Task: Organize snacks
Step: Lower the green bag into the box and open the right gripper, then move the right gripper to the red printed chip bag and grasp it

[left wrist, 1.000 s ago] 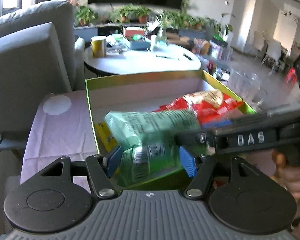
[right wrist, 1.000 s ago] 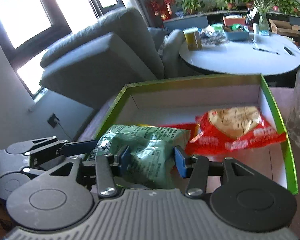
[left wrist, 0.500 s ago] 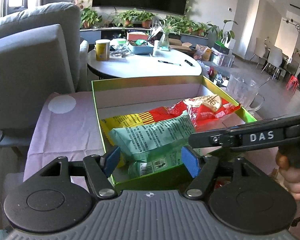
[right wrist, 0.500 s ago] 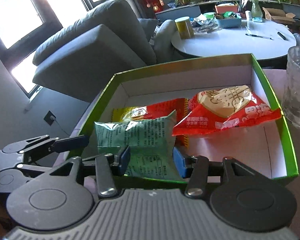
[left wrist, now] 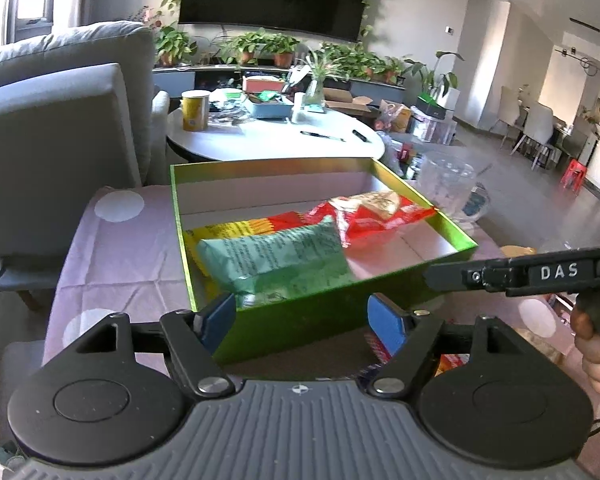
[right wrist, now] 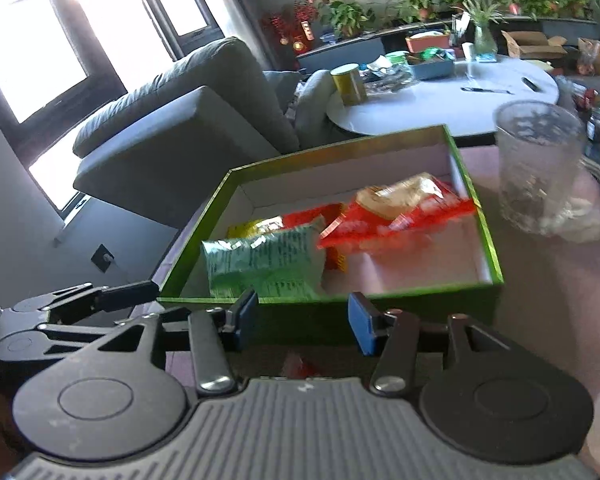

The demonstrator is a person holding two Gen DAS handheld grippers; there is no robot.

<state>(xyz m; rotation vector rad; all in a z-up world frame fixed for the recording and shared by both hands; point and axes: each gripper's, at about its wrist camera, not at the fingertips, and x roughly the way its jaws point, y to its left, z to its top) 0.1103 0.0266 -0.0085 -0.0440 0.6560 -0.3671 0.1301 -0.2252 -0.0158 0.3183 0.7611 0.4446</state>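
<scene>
A green snack bag (left wrist: pixel 276 258) (right wrist: pixel 264 264) lies in the near left part of the green box (left wrist: pixel 320 316) (right wrist: pixel 476 208), resting on a yellow and red packet (left wrist: pixel 240 228) (right wrist: pixel 260 222). A red packet (left wrist: pixel 372 212) (right wrist: pixel 400 208) lies further back on the right. My left gripper (left wrist: pixel 302 320) hangs in front of the box's near wall, its jaws opening with nothing between the pads. My right gripper (right wrist: pixel 302 318) is also pulled back before the near wall, its jaws opening and empty. The right gripper's side (left wrist: pixel 540 274) shows in the left wrist view, held by a hand (left wrist: pixel 598 356).
The box sits on a pink cloth with white dots (left wrist: pixel 116 248). A clear glass mug (right wrist: pixel 540 168) (left wrist: pixel 448 184) stands to the right of the box. More packets (left wrist: pixel 380 344) lie under the grippers. A grey sofa (right wrist: pixel 180 136) and a round white table (left wrist: pixel 276 136) stand behind.
Both grippers let go of the green bag, which dropped into the box, and drew back and up from the box. Their jaws have widened.
</scene>
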